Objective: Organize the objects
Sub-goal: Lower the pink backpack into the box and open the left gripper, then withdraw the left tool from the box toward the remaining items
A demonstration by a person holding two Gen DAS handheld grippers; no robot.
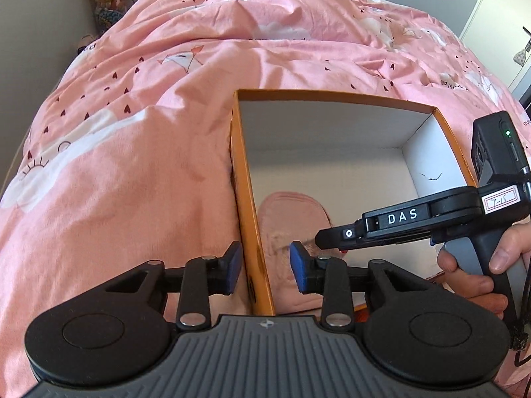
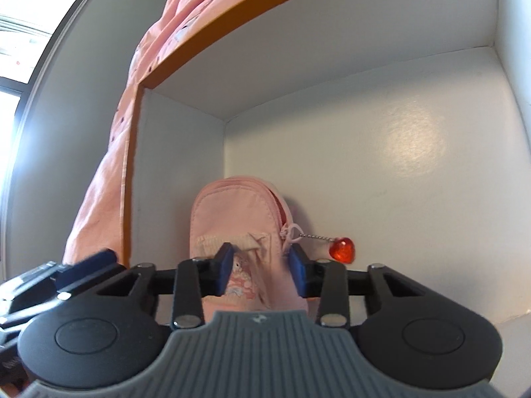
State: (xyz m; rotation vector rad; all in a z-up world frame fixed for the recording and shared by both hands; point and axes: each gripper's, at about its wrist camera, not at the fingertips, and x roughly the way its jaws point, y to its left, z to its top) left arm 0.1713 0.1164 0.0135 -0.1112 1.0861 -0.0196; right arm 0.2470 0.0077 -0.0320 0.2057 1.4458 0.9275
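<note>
So the bed (image 1: 132,132) fills most of the left wrist view, pink duvet everywhere, and the orange box (image 1: 247,205) sits on it right of centre. The left claw (image 1: 265,265) is spread open, straddling the box's left wall without pinching it. In the lower middle of the right wrist view, the pink pouch (image 2: 232,212) lies on the box floor by the corner, red heart charm (image 2: 341,248) beside it. The right claw (image 2: 260,268) is open around the pouch, seemingly not squeezing. Probably best to lift it straight out, so the charm chain doesn't snag.
</note>
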